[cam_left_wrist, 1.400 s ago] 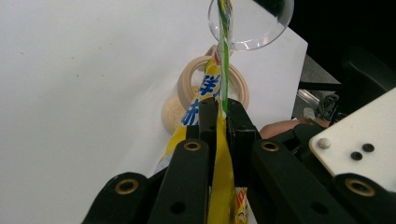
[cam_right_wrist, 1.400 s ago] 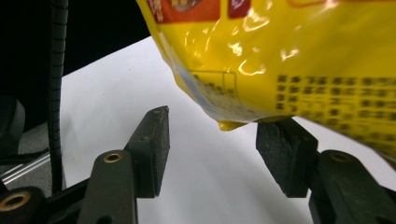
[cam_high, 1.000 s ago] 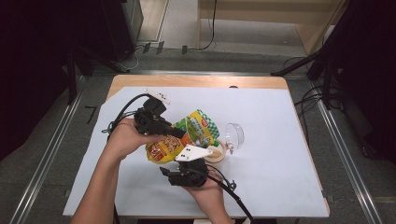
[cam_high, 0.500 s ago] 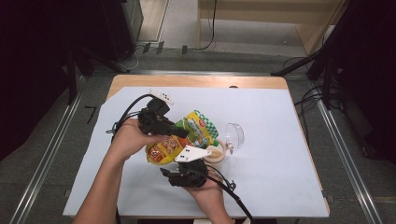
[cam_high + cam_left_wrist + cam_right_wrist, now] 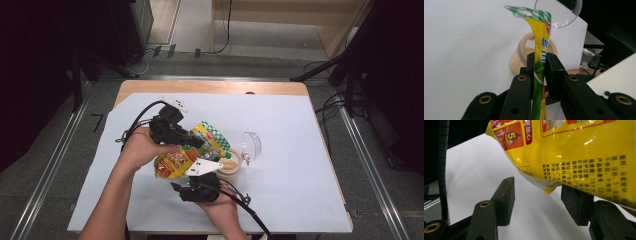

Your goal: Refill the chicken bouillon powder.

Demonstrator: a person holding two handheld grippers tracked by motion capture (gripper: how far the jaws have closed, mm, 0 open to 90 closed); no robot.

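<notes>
Glossy yellow-green plastic seasoning pouch [image 5: 187,152] held above worktop middle, beside round beige open jar [image 5: 231,167]. Left claw [image 5: 539,66] clenched on pouch's flat edge. Right claw [image 5: 537,202] released, under pouch corner. Pouch looks light, floppy, slippery; best gripped at stiff sealed seam.

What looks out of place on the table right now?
The clear lid lies loose on the white sheet, off the open jar. The yellow pouch hangs tilted above it, pinched by the left tongs. Nothing looks spilled.
</notes>
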